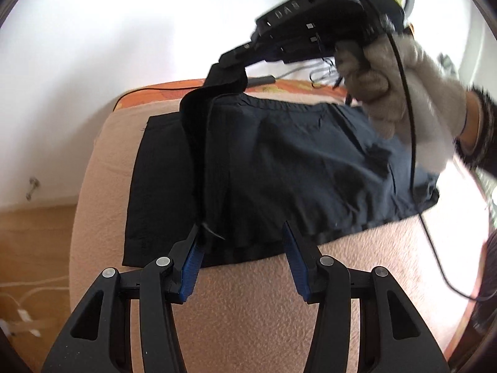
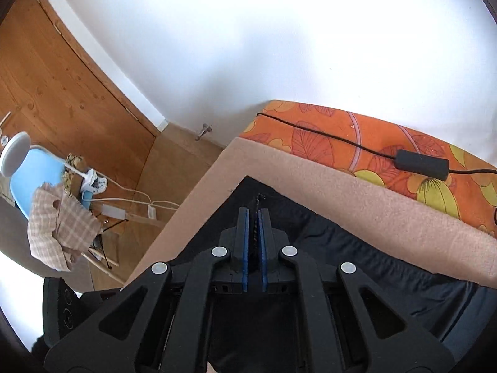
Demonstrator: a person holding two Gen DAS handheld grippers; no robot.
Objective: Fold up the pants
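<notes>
Black pants [image 1: 310, 161] lie spread across a beige blanket [image 1: 248, 304] on a bed. My left gripper [image 1: 242, 227] is at their near edge. Its jaws stand half open astride the hem, and the left pad [image 1: 191, 264] touches a raised fold. A gloved hand [image 1: 388, 87] holds my right gripper [image 1: 230, 60] above the far side. It is shut on a strip of the pants, lifted and stretched down toward my left fingers. In the right wrist view my right gripper [image 2: 254, 211] has its blue pads together on dark fabric, with the pants [image 2: 341, 242] below.
An orange flowered sheet [image 2: 341, 136] shows past the blanket, with a black cable and its adapter block [image 2: 422, 160] on it. The bed's left edge drops to a wooden floor [image 2: 174, 161] with white cables, a power strip [image 2: 149, 211], a checked cloth and a blue chair [image 2: 34, 171].
</notes>
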